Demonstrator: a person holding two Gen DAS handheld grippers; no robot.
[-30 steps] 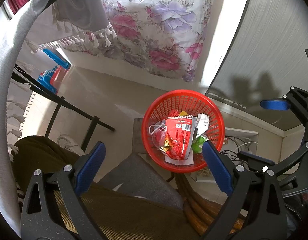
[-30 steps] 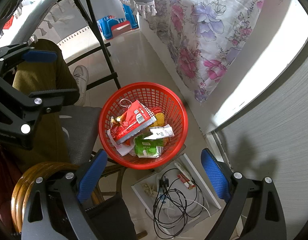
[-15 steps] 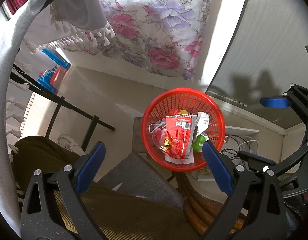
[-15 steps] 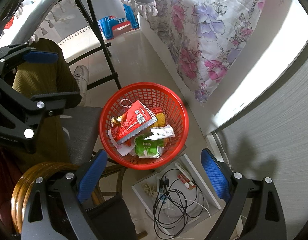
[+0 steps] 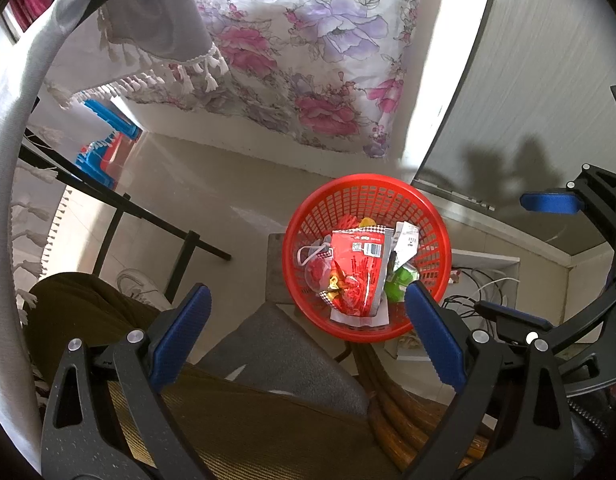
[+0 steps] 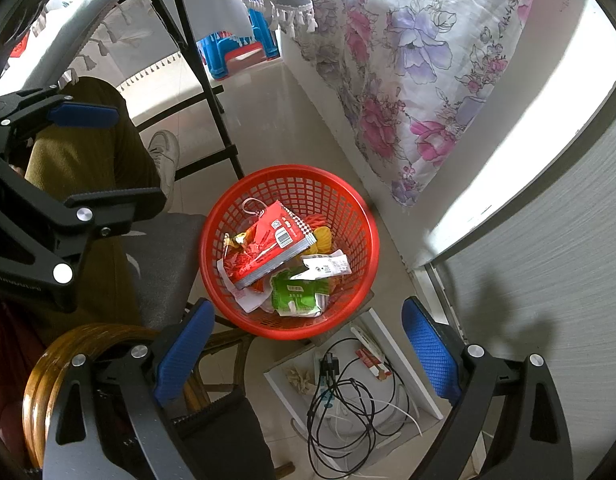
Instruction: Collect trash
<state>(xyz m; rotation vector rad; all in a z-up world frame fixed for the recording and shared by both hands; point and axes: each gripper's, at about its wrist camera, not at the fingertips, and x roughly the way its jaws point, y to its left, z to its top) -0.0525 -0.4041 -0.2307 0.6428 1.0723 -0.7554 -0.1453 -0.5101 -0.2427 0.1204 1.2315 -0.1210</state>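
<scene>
A round red mesh basket (image 5: 391, 194) (image 6: 335, 184) stands on the floor below both grippers. Inside lie a big red snack packet (image 5: 357, 268) (image 6: 268, 246), a green wrapper (image 5: 399, 284) (image 6: 296, 294), a white torn wrapper (image 5: 405, 238) (image 6: 325, 266) and smaller scraps. My left gripper (image 5: 306, 336) hovers open above the basket's near rim with nothing between its blue pads. High over the near edge of the basket, my right gripper (image 6: 306, 346) is open and empty as well. Each gripper shows at the edge of the other's view.
A person's leg in olive trousers (image 6: 80, 160) and a white shoe (image 6: 164, 156) are left of the basket. A grey cushioned rattan chair (image 5: 292, 356) sits close. White tray with black cables (image 6: 347, 396), folding table legs (image 6: 204, 76), fringed cloth (image 5: 156, 36), floral curtain (image 6: 407, 60).
The left wrist view has drifted slightly, so the basket sits a little higher in it. Both grippers stay open and the trash in the basket has not moved.
</scene>
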